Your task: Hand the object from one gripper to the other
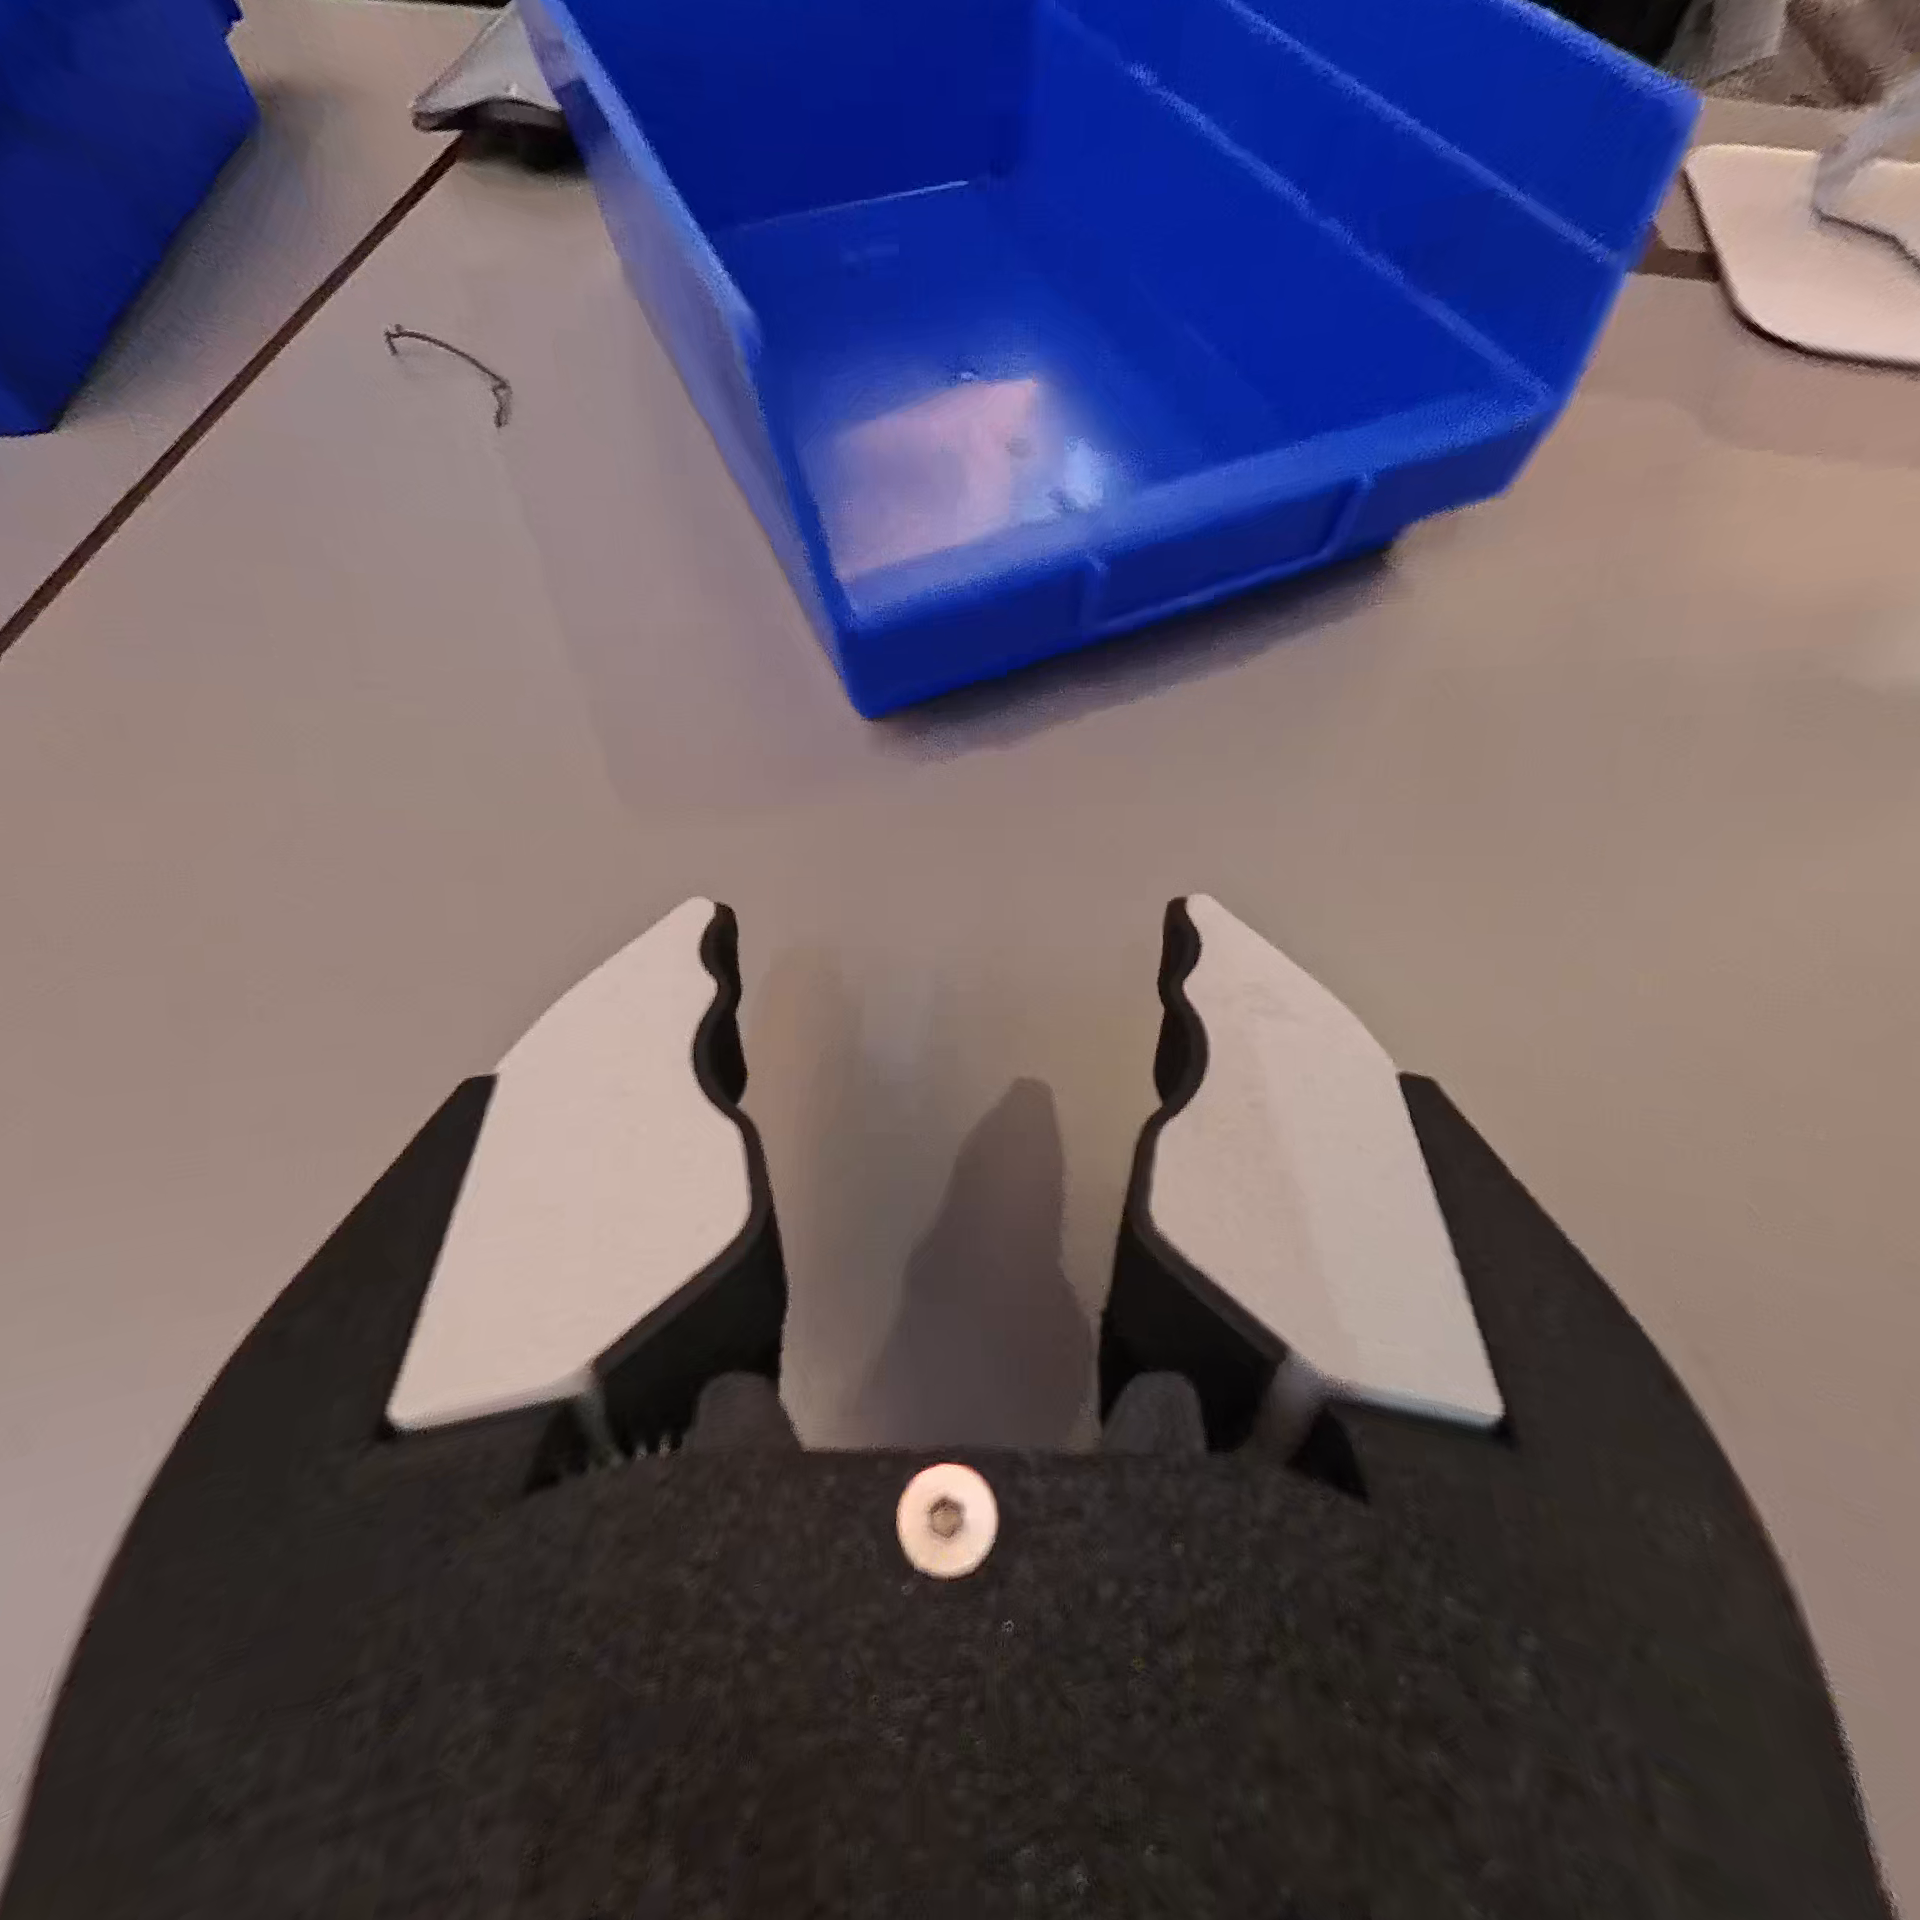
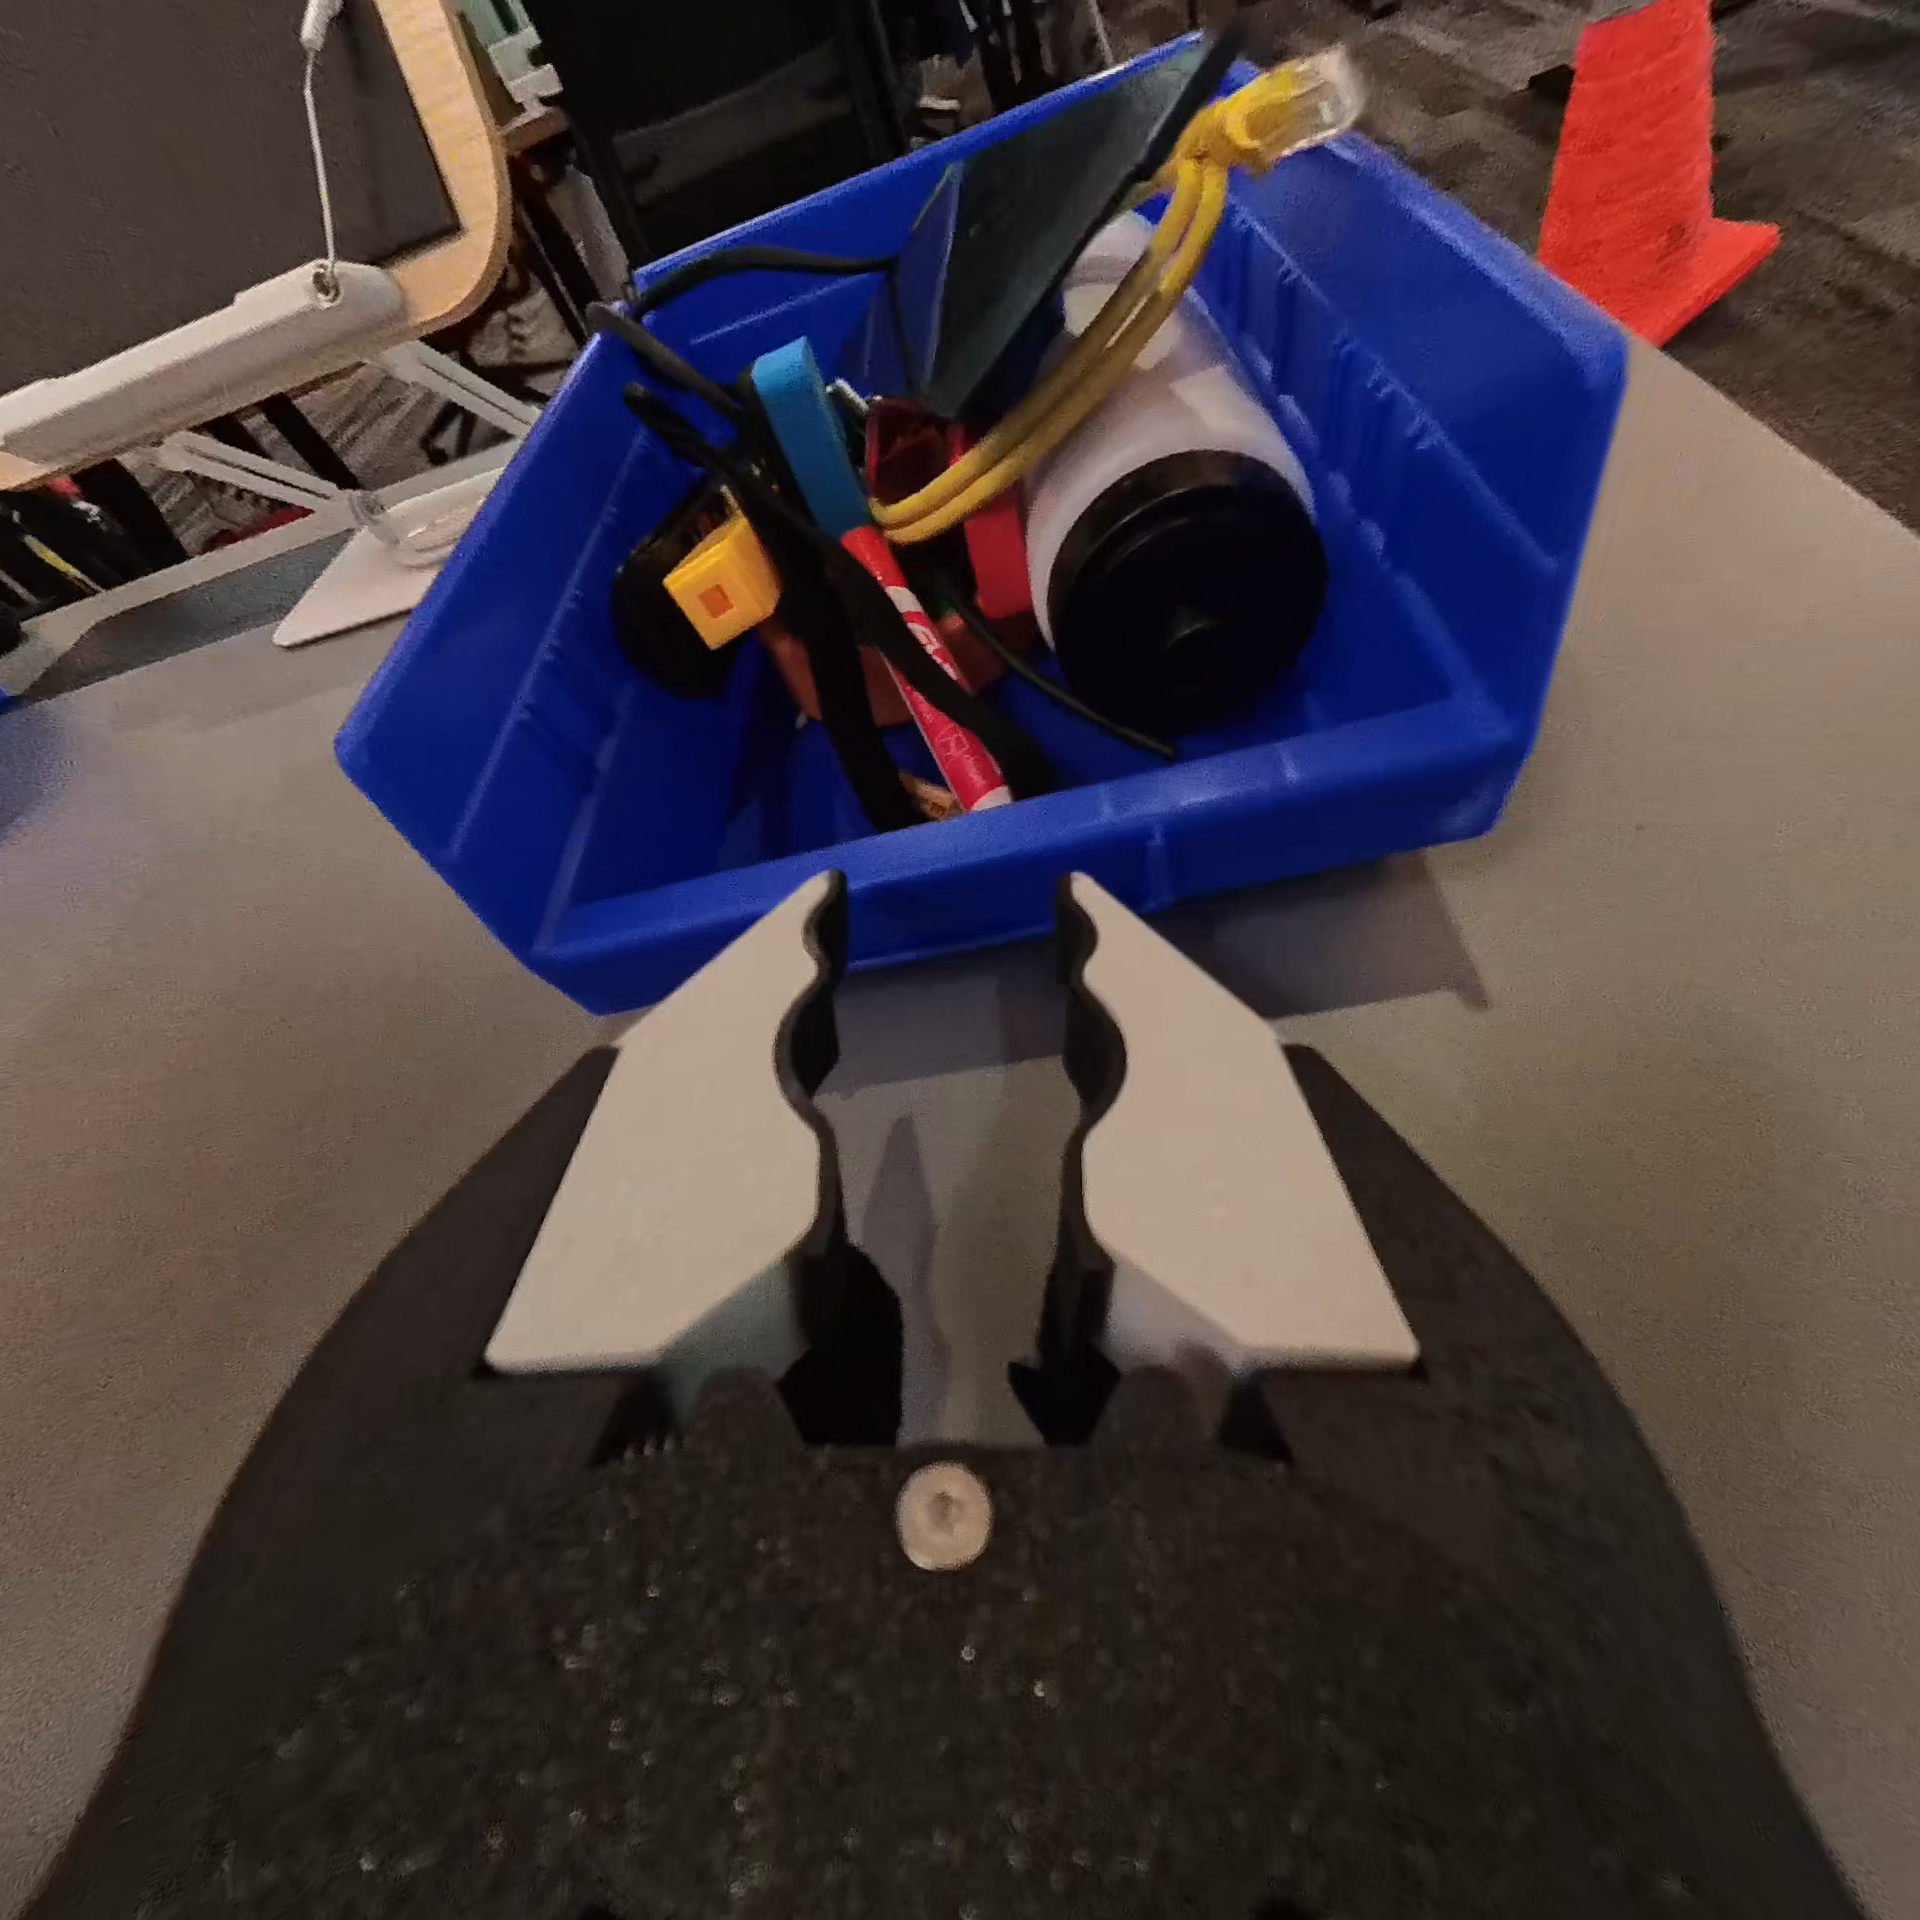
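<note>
My left gripper [image 1: 951,914] is open and empty above the grey table, a short way before an empty blue bin [image 1: 1382,540]. My right gripper [image 2: 951,894] is open and empty, its tips just before the front wall of a second blue bin [image 2: 1299,842] full of objects. In that bin lie a white cylinder with a black end [image 2: 1174,540], a yellow network cable [image 2: 1122,353], a red marker [image 2: 925,675], a blue bar [image 2: 805,426], a yellow block [image 2: 719,590], black cables [image 2: 842,623] and a dark flat panel [image 2: 1029,239]. Neither gripper shows in the other's view.
A third blue bin [image 1: 94,208] stands at the far left in the left wrist view, with a small bent wire [image 1: 457,364] on the table and a white stand base [image 1: 1808,249] at the right. In the right wrist view an orange cone [image 2: 1642,156] stands on the floor and a white stand [image 2: 343,582] is at the left. About 70 cm separates my left fingertips from my right. My right gripper's tips are some 10 cm from the yellow block [image 2: 719,590].
</note>
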Tool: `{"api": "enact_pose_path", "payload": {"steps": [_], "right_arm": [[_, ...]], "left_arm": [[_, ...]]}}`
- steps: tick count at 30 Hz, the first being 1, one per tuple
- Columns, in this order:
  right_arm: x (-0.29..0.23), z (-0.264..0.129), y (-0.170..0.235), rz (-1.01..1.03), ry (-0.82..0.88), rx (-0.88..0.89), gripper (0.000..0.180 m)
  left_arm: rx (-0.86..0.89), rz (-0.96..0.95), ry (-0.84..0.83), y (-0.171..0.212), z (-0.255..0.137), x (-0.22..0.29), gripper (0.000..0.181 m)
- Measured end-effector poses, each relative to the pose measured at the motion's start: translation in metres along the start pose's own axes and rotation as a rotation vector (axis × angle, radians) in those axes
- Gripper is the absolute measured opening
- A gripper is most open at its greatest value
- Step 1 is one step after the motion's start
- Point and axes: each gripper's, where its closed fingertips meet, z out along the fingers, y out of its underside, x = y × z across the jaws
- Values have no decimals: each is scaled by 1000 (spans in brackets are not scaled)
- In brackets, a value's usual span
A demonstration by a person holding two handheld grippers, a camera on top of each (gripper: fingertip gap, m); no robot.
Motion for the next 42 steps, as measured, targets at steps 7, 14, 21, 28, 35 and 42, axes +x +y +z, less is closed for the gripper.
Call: {"api": "enact_pose_path", "payload": {"steps": [7,14,21,28,35,42], "right_arm": [[21,-9,-6,108,63,68,37],[3,5,-4,61,30,7,37],[-21,2,-4,-88,4,-15,38],[-38,9,2,-72,-64,-11,38],[-38,0,4,-108,-76,-3,39],[-111,2,10,-276,-294,-19,72]], "left_arm": [[1,-127,87,-64,69,-29,57],[-65,161,1,-49,63,-37,10],[-122,-38,207,0,-16,-40,4],[-86,67,195,14,-40,-23,2],[30,-133,172,0,-58,-25,71],[236,-154,112,-30,-104,19,75]]}}
